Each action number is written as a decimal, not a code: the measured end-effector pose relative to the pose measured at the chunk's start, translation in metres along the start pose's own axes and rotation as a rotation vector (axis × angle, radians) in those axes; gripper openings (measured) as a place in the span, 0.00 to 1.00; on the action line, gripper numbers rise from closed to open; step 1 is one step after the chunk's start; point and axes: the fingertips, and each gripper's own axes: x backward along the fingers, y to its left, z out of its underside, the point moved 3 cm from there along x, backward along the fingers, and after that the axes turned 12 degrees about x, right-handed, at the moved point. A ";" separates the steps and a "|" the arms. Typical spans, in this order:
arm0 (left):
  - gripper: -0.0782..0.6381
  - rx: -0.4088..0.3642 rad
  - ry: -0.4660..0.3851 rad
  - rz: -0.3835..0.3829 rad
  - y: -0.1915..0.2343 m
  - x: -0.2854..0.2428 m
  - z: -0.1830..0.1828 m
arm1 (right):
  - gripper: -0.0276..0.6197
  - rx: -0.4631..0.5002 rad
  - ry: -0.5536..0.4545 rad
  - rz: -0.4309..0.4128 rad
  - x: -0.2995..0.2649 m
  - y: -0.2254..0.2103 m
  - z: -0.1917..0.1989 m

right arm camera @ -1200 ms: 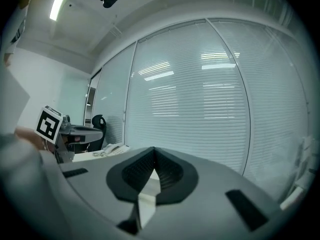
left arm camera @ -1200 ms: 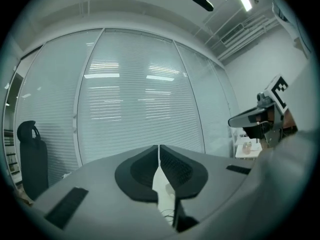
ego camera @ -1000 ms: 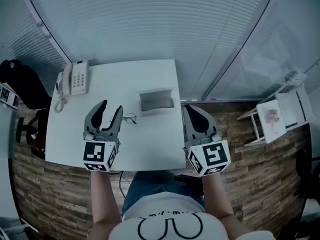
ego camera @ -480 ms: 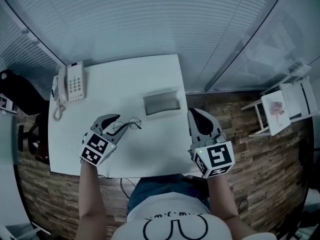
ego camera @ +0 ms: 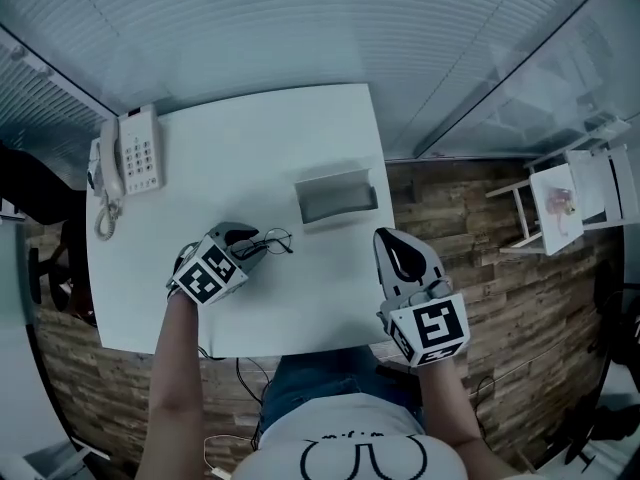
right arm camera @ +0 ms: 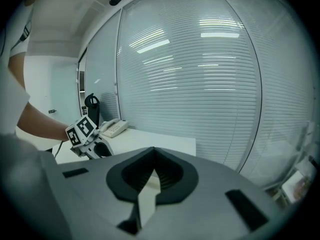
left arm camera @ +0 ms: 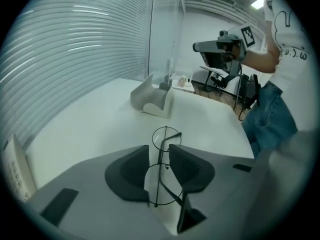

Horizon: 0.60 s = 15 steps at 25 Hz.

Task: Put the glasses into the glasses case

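Note:
Thin round wire glasses [ego camera: 272, 240] lie on the white table [ego camera: 250, 158], left of the open grey glasses case [ego camera: 337, 196]. My left gripper [ego camera: 247, 240] points steeply down over them. In the left gripper view the glasses [left arm camera: 165, 138] run between the jaws of the left gripper [left arm camera: 160, 151], one lens inside the gap and one beyond the tips. The jaws are closing and a narrow gap still shows on each side of the frame. The case [left arm camera: 150, 100] stands farther off. My right gripper [ego camera: 398, 243] hangs past the table's right edge, shut with nothing in it [right arm camera: 154, 151].
A white desk telephone [ego camera: 135, 153] sits at the table's far left corner. Window blinds run behind the table. A small white stand [ego camera: 575, 193] is on the wooden floor to the right. The person's legs are at the near table edge.
My left gripper has come down onto the table, tipped forward over the glasses, and its jaws have narrowed around them. The right gripper has sunk a little beside the table.

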 end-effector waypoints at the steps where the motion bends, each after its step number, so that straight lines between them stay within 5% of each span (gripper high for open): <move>1: 0.30 -0.011 0.014 0.004 0.000 -0.003 0.003 | 0.06 0.000 0.006 -0.004 -0.001 0.002 0.002; 5: 0.15 -0.018 0.024 -0.002 0.002 -0.007 0.004 | 0.06 0.007 0.011 -0.009 -0.004 0.003 0.001; 15: 0.14 -0.047 -0.058 -0.056 -0.005 0.028 -0.019 | 0.06 0.027 -0.058 0.028 0.014 -0.002 -0.023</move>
